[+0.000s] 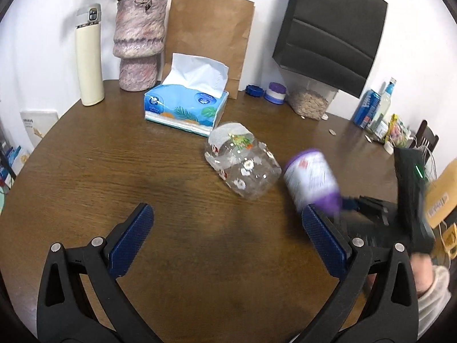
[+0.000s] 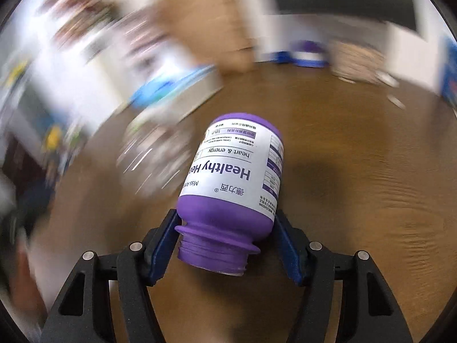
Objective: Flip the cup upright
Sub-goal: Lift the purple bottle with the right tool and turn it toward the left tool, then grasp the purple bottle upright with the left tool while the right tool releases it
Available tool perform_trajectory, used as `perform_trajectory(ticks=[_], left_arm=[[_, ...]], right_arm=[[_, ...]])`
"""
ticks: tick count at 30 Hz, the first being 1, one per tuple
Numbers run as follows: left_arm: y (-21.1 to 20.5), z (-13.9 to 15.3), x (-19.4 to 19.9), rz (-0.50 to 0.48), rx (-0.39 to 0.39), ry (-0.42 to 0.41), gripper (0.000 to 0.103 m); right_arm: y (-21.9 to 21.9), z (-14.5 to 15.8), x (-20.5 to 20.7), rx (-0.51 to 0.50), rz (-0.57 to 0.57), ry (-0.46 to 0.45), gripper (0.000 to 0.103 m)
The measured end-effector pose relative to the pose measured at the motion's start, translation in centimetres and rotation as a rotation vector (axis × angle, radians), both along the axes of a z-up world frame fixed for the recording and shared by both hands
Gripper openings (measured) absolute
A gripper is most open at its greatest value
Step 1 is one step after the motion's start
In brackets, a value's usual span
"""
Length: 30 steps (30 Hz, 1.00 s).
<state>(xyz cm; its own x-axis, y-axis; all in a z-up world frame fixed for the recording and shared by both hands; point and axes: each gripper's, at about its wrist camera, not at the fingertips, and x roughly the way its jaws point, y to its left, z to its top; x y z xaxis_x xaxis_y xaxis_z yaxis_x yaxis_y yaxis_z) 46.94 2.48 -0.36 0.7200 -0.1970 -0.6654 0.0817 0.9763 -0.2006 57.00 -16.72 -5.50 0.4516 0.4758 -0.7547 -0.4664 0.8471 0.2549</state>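
A clear plastic cup (image 1: pixel 242 160) with flower prints lies on its side in the middle of the brown table (image 1: pixel 185 257); in the right wrist view it is a blurred shape (image 2: pixel 154 157). My left gripper (image 1: pixel 228 228) is open and empty, low over the table in front of the cup. My right gripper (image 2: pixel 225 237) is shut on a purple and white bottle (image 2: pixel 234 183) near its open neck, base pointing away from me. The bottle also shows blurred in the left wrist view (image 1: pixel 311 180), just right of the cup, with the right gripper (image 1: pixel 348 203) behind it.
At the back stand a tissue box (image 1: pixel 185 108), a pink vase (image 1: pixel 138 45), a cream flask (image 1: pixel 89 57), a brown paper bag (image 1: pixel 208 40), a purple lid (image 1: pixel 275 93), a blue cap (image 1: pixel 254 90) and a jar of seeds (image 1: pixel 310 104). Bottles and packets (image 1: pixel 377 114) crowd the right edge.
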Motion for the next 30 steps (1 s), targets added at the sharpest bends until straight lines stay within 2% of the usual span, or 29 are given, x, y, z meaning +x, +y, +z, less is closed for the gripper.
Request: perform_trajectory(ticks=[2, 4, 8, 11, 13, 14, 17, 21, 24, 25, 27, 30], left_arm=[[-0.3, -0.1, -0.3, -0.021, 0.009, 0.009, 0.103], [-0.9, -0.4, 0.0, -0.046, 0.001, 0.030, 0.102], [-2.5, -1.1, 1.4, -0.062, 0.007, 0.083, 0.099], [-3.4, -1.7, 2.8, -0.066, -0.040, 0.139, 0.084], [-4.0, -2.2, 3.7, -0.054, -0.017, 0.168, 0.068], [-4.1, -2.5, 4.1, -0.041, 0.001, 0.181, 0.067], [-3.6, -2.8, 4.3, -0.016, -0.027, 0.184, 0.067], [-2.3, -2.6, 3.4, 0.033, 0.017, 0.157, 0.067], [-1.4, -3.0, 2.7, 0.061, 0.033, 0.160, 0.065], [-1.5, -3.1, 2.5, 0.061, 0.035, 0.160, 0.065], [-1.6, -3.2, 2.0, 0.059, 0.052, 0.144, 0.065], [-1.6, -2.6, 1.8, 0.053, 0.056, 0.139, 0.067]], right_arm=[[1.4, 0.2, -2.7, -0.023, 0.168, -0.033, 0.069], [2.3, 0.3, -4.2, -0.029, 0.266, -0.042, 0.069], [3.6, 0.2, -4.5, 0.007, 0.359, 0.001, 0.069], [4.6, 0.2, -4.2, 0.037, 0.387, 0.015, 0.069], [5.0, 0.2, -4.2, 0.043, 0.382, 0.013, 0.069], [5.1, 0.3, -4.4, 0.047, 0.381, 0.012, 0.070], [4.3, 0.5, -4.7, 0.049, 0.371, -0.009, 0.073], [2.2, 0.9, -5.2, 0.004, 0.293, -0.051, 0.075], [-0.3, 0.7, -4.5, 0.047, 0.179, -0.048, 0.075], [-1.0, 0.4, -3.8, 0.057, 0.129, -0.021, 0.075], [-1.8, 0.3, -3.2, 0.084, 0.085, -0.004, 0.075], [-2.2, 0.7, -3.5, 0.097, 0.069, -0.028, 0.075]])
